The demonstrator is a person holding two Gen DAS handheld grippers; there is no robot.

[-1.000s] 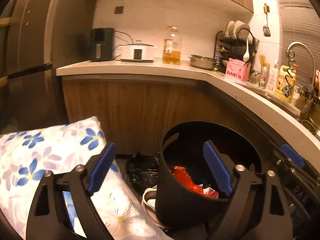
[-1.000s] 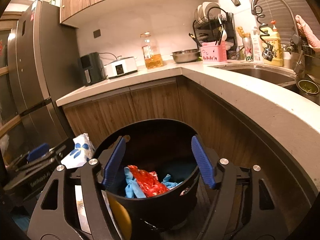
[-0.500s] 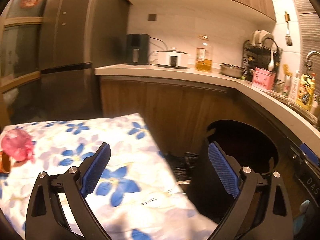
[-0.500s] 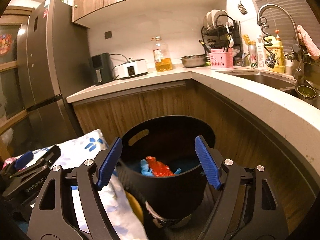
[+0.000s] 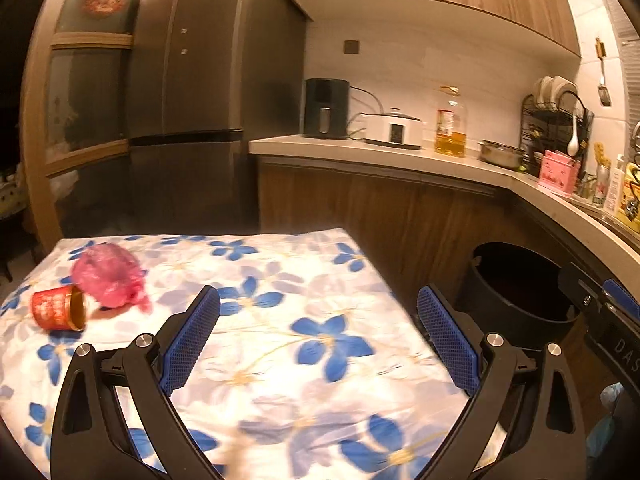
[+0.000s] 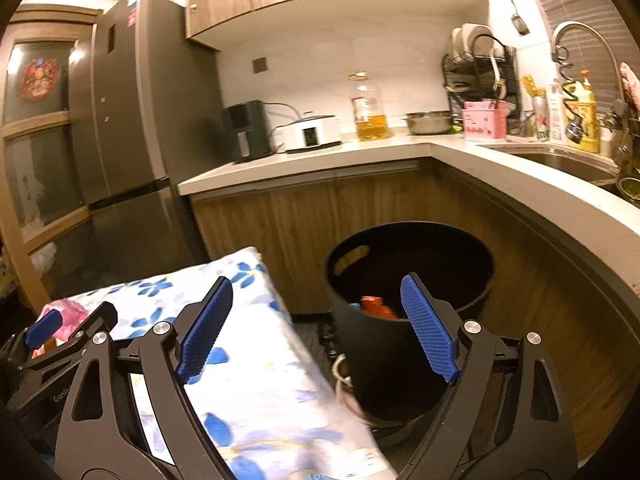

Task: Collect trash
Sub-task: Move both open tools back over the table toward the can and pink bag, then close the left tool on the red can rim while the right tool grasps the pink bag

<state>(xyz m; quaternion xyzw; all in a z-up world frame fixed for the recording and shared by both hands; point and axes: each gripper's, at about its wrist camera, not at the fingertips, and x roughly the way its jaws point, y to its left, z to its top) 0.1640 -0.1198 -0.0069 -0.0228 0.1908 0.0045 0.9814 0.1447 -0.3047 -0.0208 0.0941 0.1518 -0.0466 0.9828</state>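
A: Item one, left tongs [image 5: 318, 338]?
B: Lower centre of the left view, jaws spread wide, nothing between them; only the flowered tabletop [image 5: 280, 352] lies under them.

A: Item two, right tongs [image 6: 316, 328]?
B: Lower centre of the right view, jaws opening, nothing gripped. The bin [image 6: 408, 320] shows between and behind the blue pads.

A: Item three, trash on the tabletop?
B: Two pieces at the left edge of the left view: a red can [image 5: 59, 307] on its side, open mouth to the right, and a crumpled pink bag [image 5: 109, 277] touching it, just up and right. Both are well apart from the left tongs.

A: Item four, bin?
B: Black, round, on the floor beside the tabletop's right edge, against the wooden cabinets. Right of centre in the right view; mid right in the left view [image 5: 516, 292]. Red trash [image 6: 376, 307] lies inside it.

A: Item five, surroundings?
B: Fridge [image 5: 188, 92] at upper left.
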